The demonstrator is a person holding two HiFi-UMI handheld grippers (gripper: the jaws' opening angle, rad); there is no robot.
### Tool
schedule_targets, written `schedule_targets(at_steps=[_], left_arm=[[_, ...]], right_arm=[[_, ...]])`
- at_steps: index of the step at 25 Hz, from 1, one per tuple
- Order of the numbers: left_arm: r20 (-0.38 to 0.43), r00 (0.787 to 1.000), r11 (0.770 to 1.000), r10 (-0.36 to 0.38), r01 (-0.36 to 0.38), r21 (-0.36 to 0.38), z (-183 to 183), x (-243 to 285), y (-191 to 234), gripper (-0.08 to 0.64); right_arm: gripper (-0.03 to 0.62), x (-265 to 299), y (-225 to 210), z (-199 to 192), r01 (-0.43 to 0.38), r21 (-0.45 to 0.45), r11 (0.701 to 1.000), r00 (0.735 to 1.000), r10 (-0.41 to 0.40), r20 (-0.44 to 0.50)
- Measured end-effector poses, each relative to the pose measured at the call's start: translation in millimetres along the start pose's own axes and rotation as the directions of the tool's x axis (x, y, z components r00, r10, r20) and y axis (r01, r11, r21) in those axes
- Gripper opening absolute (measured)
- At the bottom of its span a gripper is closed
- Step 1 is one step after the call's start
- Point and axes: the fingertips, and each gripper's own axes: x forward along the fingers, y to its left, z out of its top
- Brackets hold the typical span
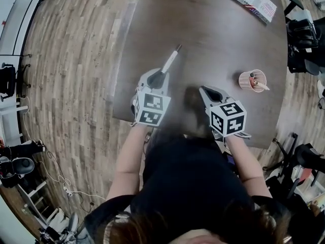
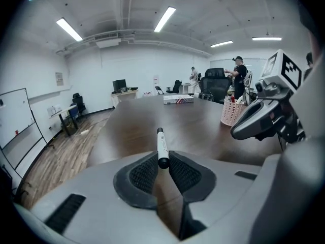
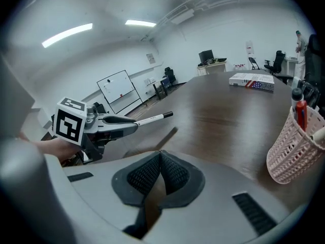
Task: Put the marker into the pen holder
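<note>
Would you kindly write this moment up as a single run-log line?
left claw: shut on marker, held above table | right claw: shut, empty | pen holder: upright on table, marker not yet inside

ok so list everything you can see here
marker: one, white with black ends, held above the table
pen holder: one, pink mesh, on the table ahead of the right gripper
pens: several, one red, standing in the pen holder
book: one, mostly white, far end of the table
table: one, dark brown
chairs: several, black, beyond the table
whiteboard: one, white, far side of the room
people: two, standing at the back
left gripper: one, grey, shut on the marker
right gripper: one, grey, shut, empty
</note>
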Motion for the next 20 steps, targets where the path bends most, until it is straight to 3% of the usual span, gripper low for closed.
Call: schedule_targets(at_steps=[6, 13, 16, 20], left_arm=[[0.077, 0.997, 0.999, 0.002, -0.006, 0.054, 38, -32, -7, 0.08], [0.134, 0.986, 0.985, -0.102, 0.081, 0.155, 95, -58, -36, 0.08], [0.127, 0.977, 0.968, -0.173, 0.145, 0.206, 111, -59, -60, 0.08], [0.091, 0.962, 0.928, -0.257, 0.219, 0.3, 127, -56, -96, 0.08]], right_arm=[[0.018, -17, 1, 0, 0.025, 0.01, 1.0, 0.999, -0.025, 0.031], [0.018, -41, -9, -2, 0.079, 0.036, 0.996, 0.994, -0.081, 0.077], [0.018, -56, -20, -4, 0.113, 0.055, 0.992, 0.988, -0.118, 0.099], [0.018, -78, -37, -13, 0.155, 0.087, 0.984, 0.979, -0.165, 0.116]])
